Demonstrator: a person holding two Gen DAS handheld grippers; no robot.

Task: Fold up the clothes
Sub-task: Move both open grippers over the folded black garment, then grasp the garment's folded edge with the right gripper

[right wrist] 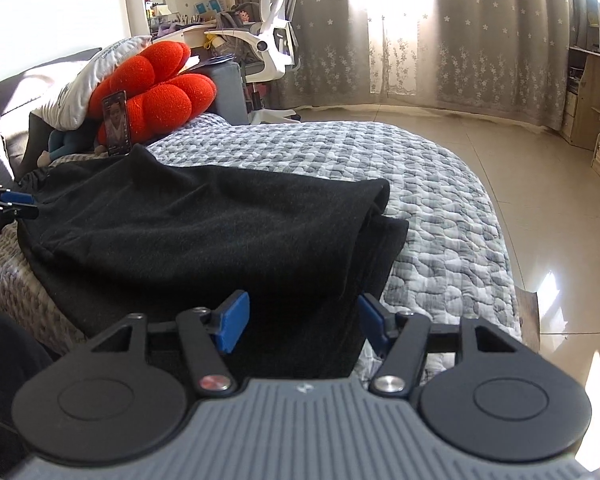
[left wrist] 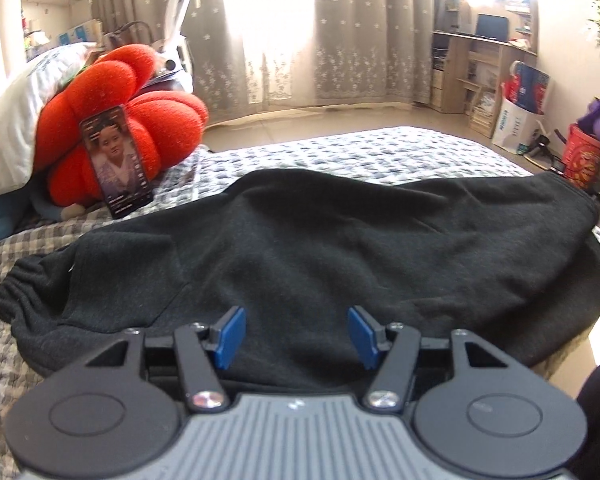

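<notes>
Trousers (left wrist: 300,240), black, lie across the frame's middle on the quilt (left wrist: 360,152). Left gripper (left wrist: 296,334) and right gripper (right wrist: 300,326) sit at the lower centre, jaws spread wide, gripping nothing.

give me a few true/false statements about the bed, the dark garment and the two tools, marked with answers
1. The left tool is open with nothing between its pads. True.
2. The right tool is clamped on a red sock. False: it is open and empty, over the black garment.
3. A phone leans against the red cushion. True.
4. The black garment hangs on the white office chair. False: it lies spread on the patterned quilt of the bed.
5. The curtains are drawn across the window. True.
</notes>
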